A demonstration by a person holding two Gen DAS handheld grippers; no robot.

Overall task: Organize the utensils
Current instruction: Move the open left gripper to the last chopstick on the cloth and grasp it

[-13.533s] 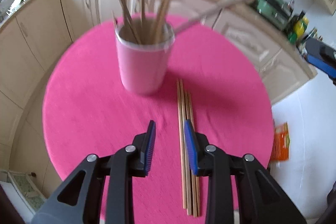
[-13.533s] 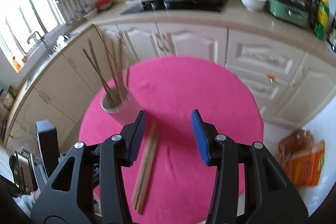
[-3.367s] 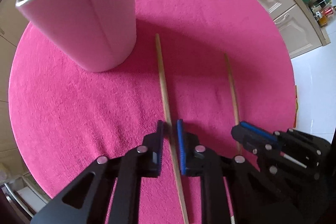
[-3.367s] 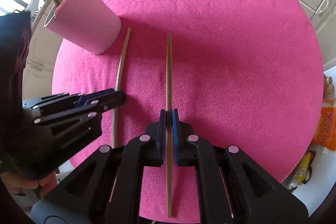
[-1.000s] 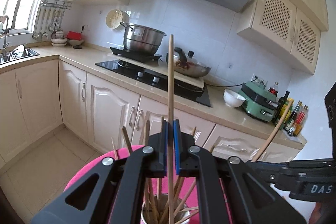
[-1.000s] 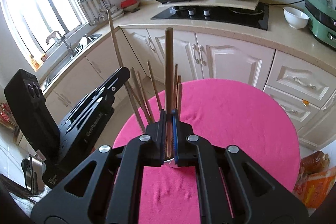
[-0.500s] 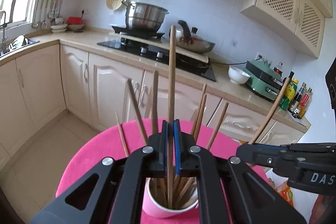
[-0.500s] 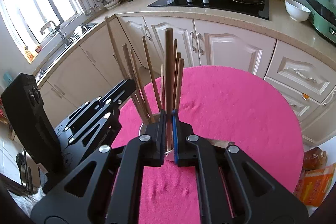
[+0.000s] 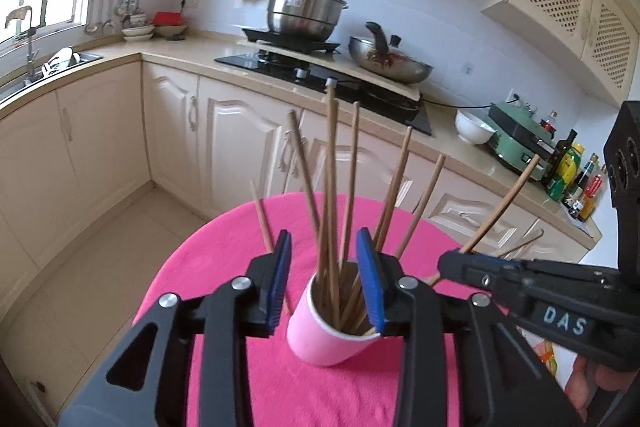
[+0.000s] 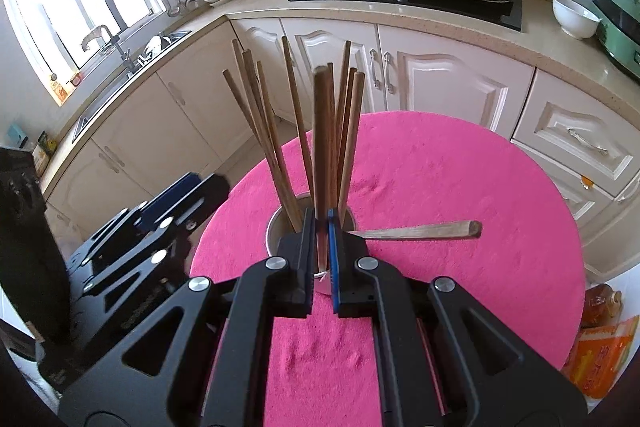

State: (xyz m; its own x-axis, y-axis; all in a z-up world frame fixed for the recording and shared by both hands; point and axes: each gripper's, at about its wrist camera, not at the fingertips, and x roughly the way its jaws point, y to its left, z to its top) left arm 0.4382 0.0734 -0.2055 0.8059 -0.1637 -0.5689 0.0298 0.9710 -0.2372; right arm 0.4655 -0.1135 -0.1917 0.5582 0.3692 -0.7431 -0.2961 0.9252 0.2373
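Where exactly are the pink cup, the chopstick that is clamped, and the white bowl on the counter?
pink cup [image 9: 320,337], left wrist view, on its outer wall.
clamped chopstick [image 10: 321,131], right wrist view, mid-shaft above the right hand-held gripper.
white bowl [image 10: 575,17], right wrist view, on its side.

A round pink cup with a pale inner wall stands upright on a round table under a bright pink cloth. Inside it a bundle of long, thin, brown wooden chopsticks rises well above the rim, fanning outward: most lean only slightly, a few tilt further toward the sides. One chopstick (the thickest-looking in the right wrist view, being nearest the lens) stands almost vertical, its lower end down in the cup's mouth. One more wooden stick pokes out to the right above the cloth; where it begins is hidden
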